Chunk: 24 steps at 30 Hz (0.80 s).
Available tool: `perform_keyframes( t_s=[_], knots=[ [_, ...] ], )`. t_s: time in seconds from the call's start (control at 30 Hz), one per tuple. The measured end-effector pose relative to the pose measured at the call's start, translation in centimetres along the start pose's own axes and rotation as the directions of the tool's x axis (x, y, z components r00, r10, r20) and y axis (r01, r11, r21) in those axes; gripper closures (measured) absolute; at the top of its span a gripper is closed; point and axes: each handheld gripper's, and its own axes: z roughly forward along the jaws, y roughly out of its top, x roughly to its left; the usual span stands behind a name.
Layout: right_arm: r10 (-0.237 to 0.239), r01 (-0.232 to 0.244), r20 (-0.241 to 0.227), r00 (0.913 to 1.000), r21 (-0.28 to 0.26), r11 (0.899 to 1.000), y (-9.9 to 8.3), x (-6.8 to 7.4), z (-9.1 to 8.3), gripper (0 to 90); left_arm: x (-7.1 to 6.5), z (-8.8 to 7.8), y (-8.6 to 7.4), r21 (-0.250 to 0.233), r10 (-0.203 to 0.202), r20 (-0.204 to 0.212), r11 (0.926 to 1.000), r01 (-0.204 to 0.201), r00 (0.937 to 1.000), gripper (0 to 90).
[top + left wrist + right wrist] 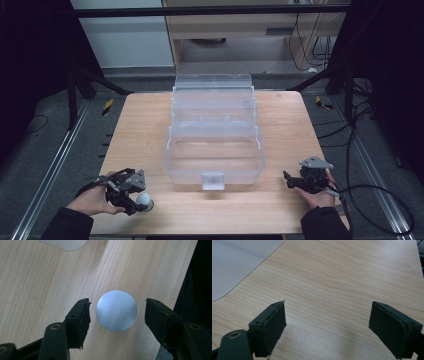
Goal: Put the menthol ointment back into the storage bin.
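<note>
The fingers (pixel 80 315) of the left gripper (pixel 117 315) stood apart on either side of a small pale ball (pixel 116 310), neither pad touching it, while the right gripper (pixel 327 327) held its jaws wide apart over bare wood.

A wooden table (pixel 135 130) carried a large clear plastic box (pixel 214 131) at its centre, its lid thrown back toward the far edge and a latch tab on its near wall. In the high view, the left gripper (pixel 131 194) sat at the near left corner, held in the person's left hand (pixel 92 200), with the ball (pixel 144 200) just beside the table's near edge. The right gripper (pixel 302 181) rested at the near right, well apart from the box, in the right hand (pixel 320 196).

The step in hand appeared to be a grasp of the ball. To do it well, the jaws would need to close evenly across the ball's widest part, since a round, smooth thing would likely squirt out of an off-centre pinch and could roll off the nearby edge.

Being a sphere, the ball had no long axis and pointed no particular way; a tiny mark showed near its top in the left gripper view.
</note>
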Motion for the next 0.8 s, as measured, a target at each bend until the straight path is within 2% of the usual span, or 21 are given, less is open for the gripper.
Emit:
perform_keyframes(
  t_s=[0.23, 0.47, 0.8],
  knots=[
    [-0.004, 0.004, -0.004, 1.0, 0.009, 1.0, -0.01, 0.04, 0.07, 14.2, 0.19, 0.56, 0.25, 0.031, -0.002, 0.026, 0.9995, 0.001, 0.9997, 44.6],
    [-0.007, 0.007, -0.005, 1.0, 0.009, 1.0, -0.01, 0.04, 0.07, 14.2, 0.45, 0.88, 0.54, 0.058, 0.0, 0.031, 0.9983, -0.002, 0.9995, 48.8],
    [-0.011, 0.011, -0.01, 0.9999, 0.014, 1.0, -0.01, 0.07, 0.13, 14.3, 0.54, 0.91, 0.85, 0.081, 0.011, 0.037, 0.9966, -0.014, 0.9993, 49.9]
  ],
)
